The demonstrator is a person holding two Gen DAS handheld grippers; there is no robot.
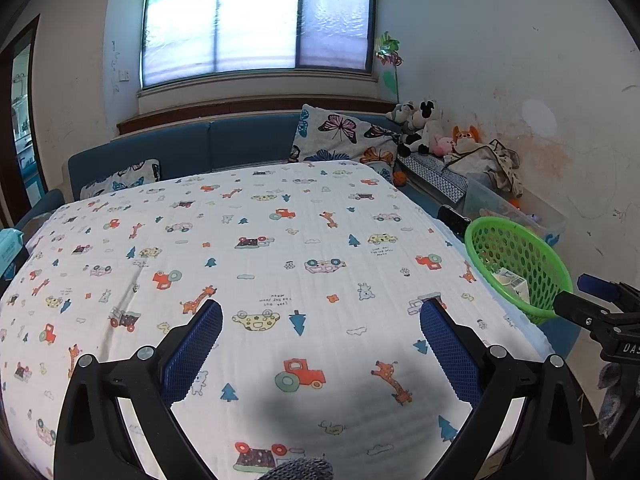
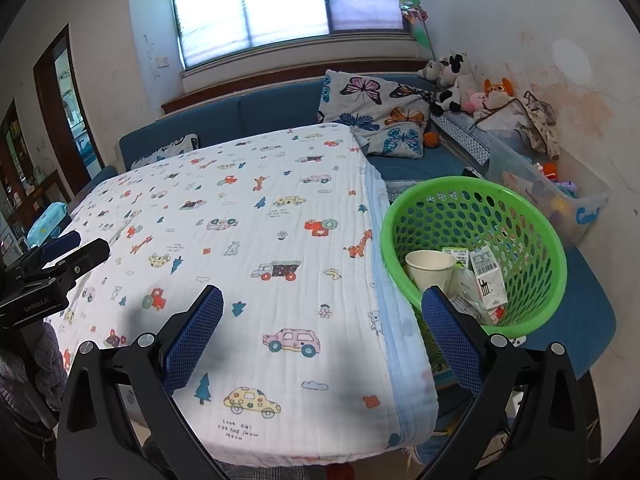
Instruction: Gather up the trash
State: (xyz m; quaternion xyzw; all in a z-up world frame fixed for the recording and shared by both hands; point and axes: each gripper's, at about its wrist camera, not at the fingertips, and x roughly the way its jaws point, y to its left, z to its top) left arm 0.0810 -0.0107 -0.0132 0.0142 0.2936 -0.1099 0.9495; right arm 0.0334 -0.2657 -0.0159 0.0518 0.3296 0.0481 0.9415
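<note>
- Risk, judged from the layout: the round green perforated plastic basket (image 2: 474, 248) is sitting on a blue seat just beside the table edge, so a careless sweep of the right gripper (image 2: 322, 326) could be tipping it and spilling its load.
- Further risk: the white quilted cloth printed with cartoon cars and giraffes (image 1: 248, 248) is draping loosely over the table; a finger catching its blue hem could be dragging it off.
- Location of the trash: a white paper cup (image 2: 429, 270), a small white carton with a barcode (image 2: 489, 280) and other wrappers are lying inside the basket. No loose trash is showing on the cloth in either view, so collection appears to be nearing completion.
- Left gripper (image 1: 320, 342): its blue-padded fingers (image 1: 192, 354) are standing wide apart above the cloth, holding nothing and touching nothing.
- Right gripper: likewise spread wide and carrying nothing, it is straddling the table's corner, with its right finger (image 2: 450, 338) hanging in front of the basket's near rim; contact there cannot be judged.
</note>
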